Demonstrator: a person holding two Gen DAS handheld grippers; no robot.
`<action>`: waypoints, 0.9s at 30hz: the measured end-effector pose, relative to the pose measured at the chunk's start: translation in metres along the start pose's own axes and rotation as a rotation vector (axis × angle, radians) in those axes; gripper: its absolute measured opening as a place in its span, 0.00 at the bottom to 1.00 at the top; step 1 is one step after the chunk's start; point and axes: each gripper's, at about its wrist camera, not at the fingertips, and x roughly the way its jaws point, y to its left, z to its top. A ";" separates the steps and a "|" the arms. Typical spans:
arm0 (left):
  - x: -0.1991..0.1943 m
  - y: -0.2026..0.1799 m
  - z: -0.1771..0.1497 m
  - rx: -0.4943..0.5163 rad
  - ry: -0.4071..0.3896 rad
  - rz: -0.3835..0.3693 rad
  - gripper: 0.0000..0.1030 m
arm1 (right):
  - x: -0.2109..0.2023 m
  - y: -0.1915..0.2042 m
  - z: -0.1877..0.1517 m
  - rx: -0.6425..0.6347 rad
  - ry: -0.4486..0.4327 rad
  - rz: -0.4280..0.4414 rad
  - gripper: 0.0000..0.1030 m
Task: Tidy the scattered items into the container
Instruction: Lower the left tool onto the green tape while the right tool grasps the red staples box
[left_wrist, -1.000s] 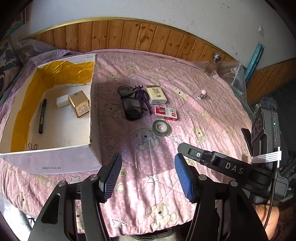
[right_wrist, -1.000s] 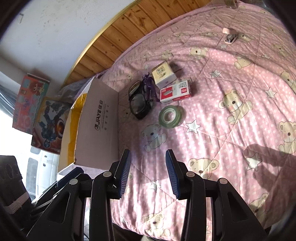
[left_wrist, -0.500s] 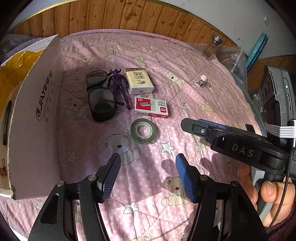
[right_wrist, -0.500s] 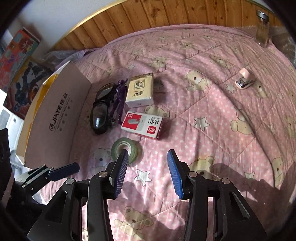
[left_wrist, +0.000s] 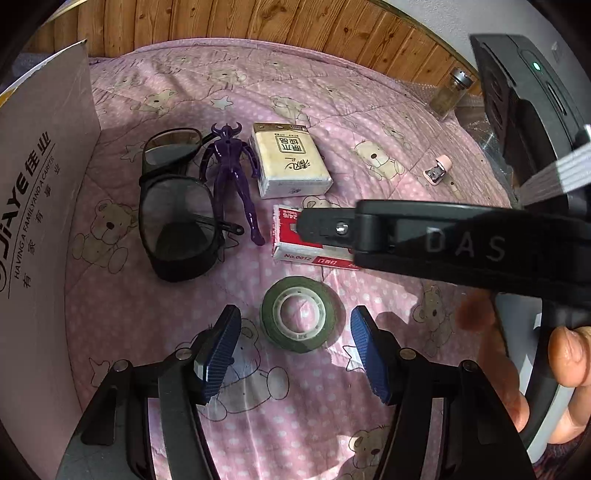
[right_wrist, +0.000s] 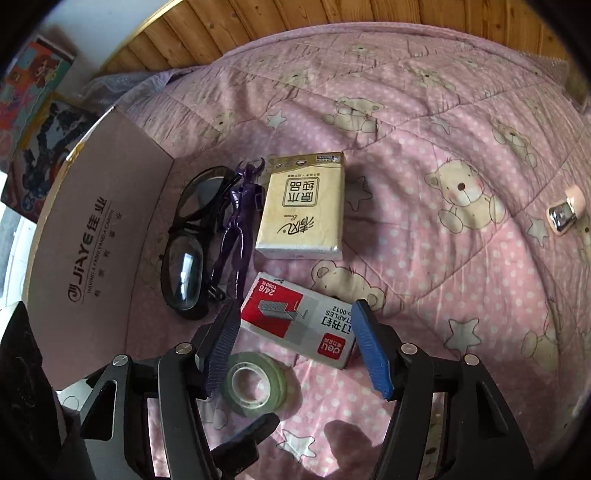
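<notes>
My left gripper (left_wrist: 295, 341) is open, its blue pads either side of a green tape roll (left_wrist: 299, 319) lying flat on the pink quilt. My right gripper (right_wrist: 295, 347) is open and straddles a red-and-white staple box (right_wrist: 299, 325); its finger also crosses the staple box (left_wrist: 291, 240) in the left wrist view. Beyond lie a beige tissue pack (right_wrist: 303, 206), a purple figurine (right_wrist: 240, 218) and black sunglasses (right_wrist: 188, 251). The tape roll (right_wrist: 255, 384) shows below the right gripper. The cardboard box (left_wrist: 33, 206) stands at the left.
A small pink stapler (left_wrist: 437, 171) lies far right on the quilt. A glass jar (left_wrist: 452, 92) stands by the wooden wall panel. A person's fingers (left_wrist: 569, 350) hold the right gripper's handle. Picture boxes (right_wrist: 33, 103) lean behind the cardboard box.
Both grippers moved forward and down toward the items. The left one now brackets the tape roll, the right one the staple box. The box interior has left the view.
</notes>
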 end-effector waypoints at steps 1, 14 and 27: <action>0.003 -0.001 0.000 0.009 -0.001 0.003 0.61 | 0.003 0.003 0.002 -0.033 0.001 -0.019 0.65; 0.014 -0.003 0.003 0.119 -0.049 -0.010 0.47 | 0.009 0.000 -0.002 -0.194 0.064 0.019 0.57; 0.003 0.011 -0.013 0.097 -0.042 -0.062 0.47 | 0.003 -0.008 -0.026 -0.099 0.139 0.220 0.35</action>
